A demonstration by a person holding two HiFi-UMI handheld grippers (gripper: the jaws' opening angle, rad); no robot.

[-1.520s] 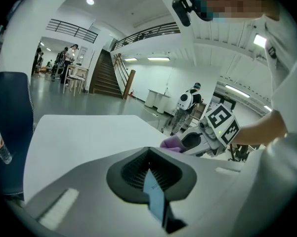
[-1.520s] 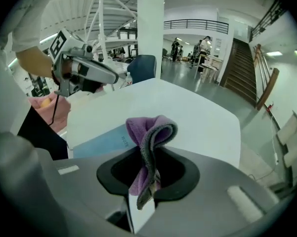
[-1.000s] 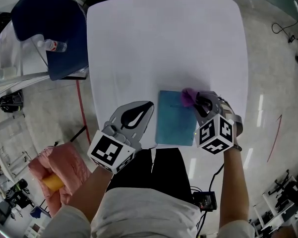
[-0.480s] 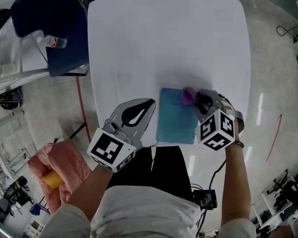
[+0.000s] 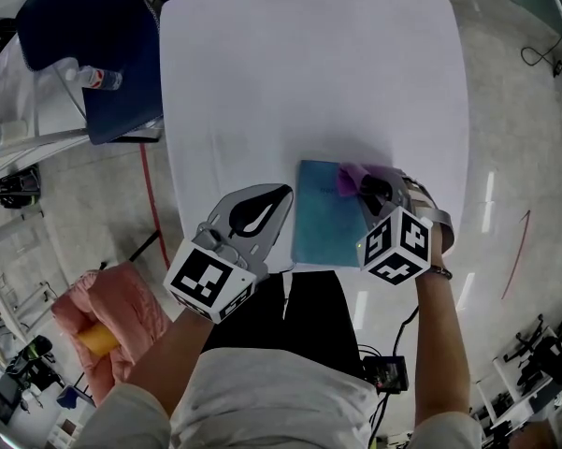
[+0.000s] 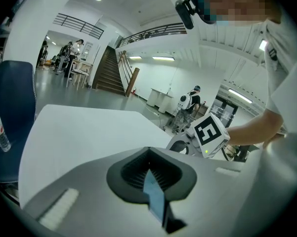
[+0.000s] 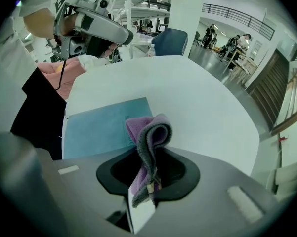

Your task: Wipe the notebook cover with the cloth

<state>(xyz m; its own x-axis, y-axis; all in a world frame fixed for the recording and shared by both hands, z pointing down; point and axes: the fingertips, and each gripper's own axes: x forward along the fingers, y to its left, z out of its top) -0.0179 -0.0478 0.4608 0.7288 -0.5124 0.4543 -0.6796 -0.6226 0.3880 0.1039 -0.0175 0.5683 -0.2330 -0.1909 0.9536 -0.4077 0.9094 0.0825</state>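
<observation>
Right tongs (image 5: 372, 191) clenched on purple cloth (image 5: 349, 180) over far right corner of teal notebook (image 5: 320, 221), near front edge of bench (image 5: 309, 73). Left tongs (image 5: 277, 201) closed, empty, beside it. Press your cloth flat; sweep toward yourself.

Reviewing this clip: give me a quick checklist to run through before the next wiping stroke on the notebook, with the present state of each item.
1. Cloth gripped: ok, the right gripper is shut on it.
2. Cloth over the notebook: ok, above its far right corner.
3. Cloth pressing on the cover: cannot tell.
4. Notebook closed and flat on the table: ok.
5. Notebook steadied: not ok, the left gripper is shut, empty, and beside the notebook, not on it.
</observation>
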